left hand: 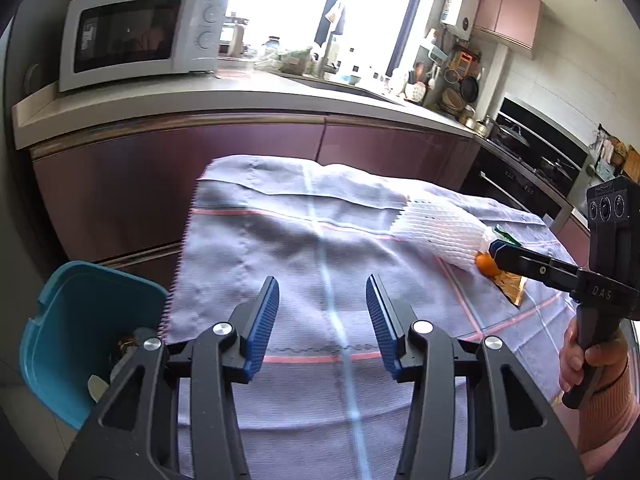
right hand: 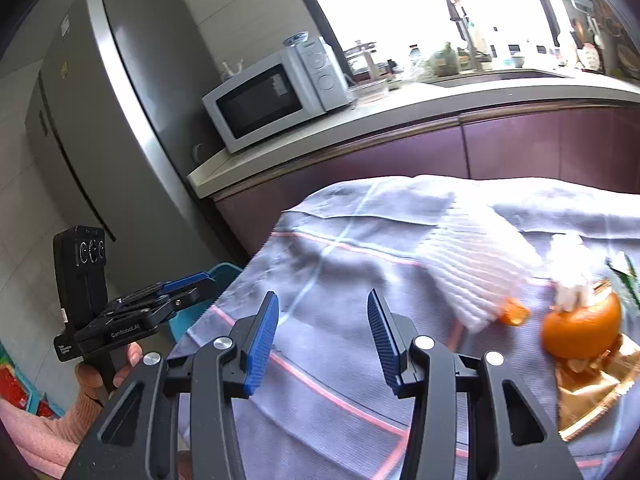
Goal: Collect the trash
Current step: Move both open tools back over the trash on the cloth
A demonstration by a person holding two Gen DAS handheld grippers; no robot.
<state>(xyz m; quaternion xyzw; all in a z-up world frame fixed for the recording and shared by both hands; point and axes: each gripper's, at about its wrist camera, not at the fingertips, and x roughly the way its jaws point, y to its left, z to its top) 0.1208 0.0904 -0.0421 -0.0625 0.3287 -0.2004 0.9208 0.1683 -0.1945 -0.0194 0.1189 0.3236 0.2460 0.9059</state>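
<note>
Both my left gripper and right gripper hang parted and empty over the worktop; foam net and peel lie far right, bin left for dropping.

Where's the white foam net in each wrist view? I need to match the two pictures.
Left wrist: foam net lies right of centre on the cloth, just beyond the right tool's tip.
Right wrist: foam net lies right of centre, left of the orange.
Shared landmark: the microwave on the counter.

Bin left of table
</note>
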